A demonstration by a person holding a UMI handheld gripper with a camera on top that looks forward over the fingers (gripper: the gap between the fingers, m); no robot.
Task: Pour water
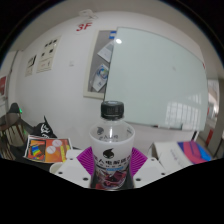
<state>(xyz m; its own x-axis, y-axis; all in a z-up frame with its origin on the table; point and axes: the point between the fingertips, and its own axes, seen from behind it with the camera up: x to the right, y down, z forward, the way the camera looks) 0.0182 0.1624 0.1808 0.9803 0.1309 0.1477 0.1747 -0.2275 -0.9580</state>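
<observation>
**Bottle in the grip, cap on**

I see a whiteboard (155, 75) behind. My gripper (112, 168) clamps the water bottle (111, 150) at its labelled middle, held upright. Thin plastic likely flexes and slips; I'd squeeze gently there.

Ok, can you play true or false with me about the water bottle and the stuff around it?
1. The bottle has a black cap. True.
2. The bottle is lying on its side. False: it stands upright between the fingers of the gripper.
3. A big whiteboard hangs on the wall behind the bottle. True.
4. The bottle's label is plain green. False: it is white with dark writing and a pink part lower down.
5. The whiteboard is covered in drawings. False: its surface looks blank.
6. The finger pads are purple-pink and sit at either side of the bottle. True.
</observation>
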